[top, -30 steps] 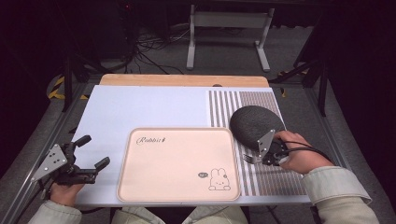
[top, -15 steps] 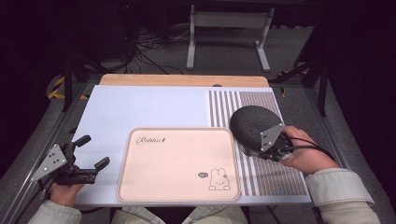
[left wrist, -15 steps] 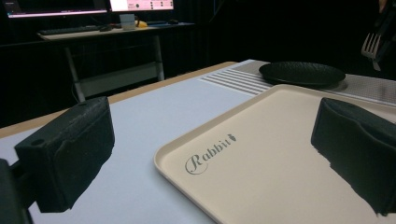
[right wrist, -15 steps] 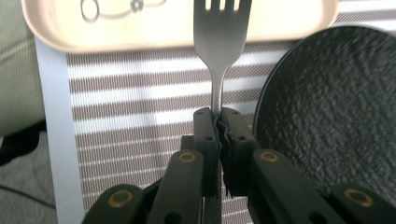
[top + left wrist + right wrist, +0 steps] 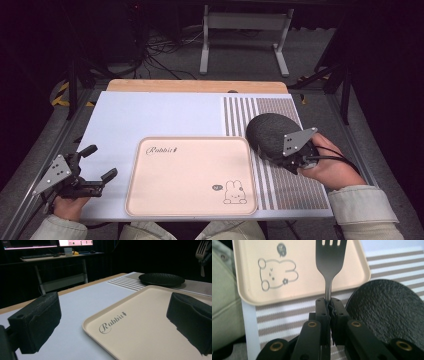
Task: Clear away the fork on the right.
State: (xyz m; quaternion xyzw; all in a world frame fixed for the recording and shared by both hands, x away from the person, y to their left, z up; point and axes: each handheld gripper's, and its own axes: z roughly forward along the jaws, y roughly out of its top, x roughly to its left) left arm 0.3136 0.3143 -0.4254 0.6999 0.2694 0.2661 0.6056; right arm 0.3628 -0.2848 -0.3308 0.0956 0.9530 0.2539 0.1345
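My right gripper [image 5: 284, 159] is shut on the handle of a silver fork [image 5: 329, 262], which it holds in the air by the near edge of a black textured plate [image 5: 267, 134]. In the right gripper view the jaws [image 5: 329, 308] pinch the handle. The tines point toward the corner of the beige rabbit tray [image 5: 307, 270], and the plate [image 5: 387, 310] is at the right. My left gripper [image 5: 101, 161] rests open at the table's near left, beside the tray [image 5: 185, 180]. Nothing sits between its pads [image 5: 37, 322]. The fork [image 5: 202, 252] also hangs at the top right of the left gripper view, above the plate [image 5: 161, 279].
A brown-striped placemat [image 5: 280, 190] lies under the plate on the pale blue table cover [image 5: 150, 115]. The tray holds nothing. A metal stand [image 5: 245, 30] and cables are on the floor beyond the table. A desk with monitors [image 5: 62, 250] stands farther off.
My right gripper has lifted the fork off the striped mat and moved it slightly up toward the plate. The left gripper has stayed still.
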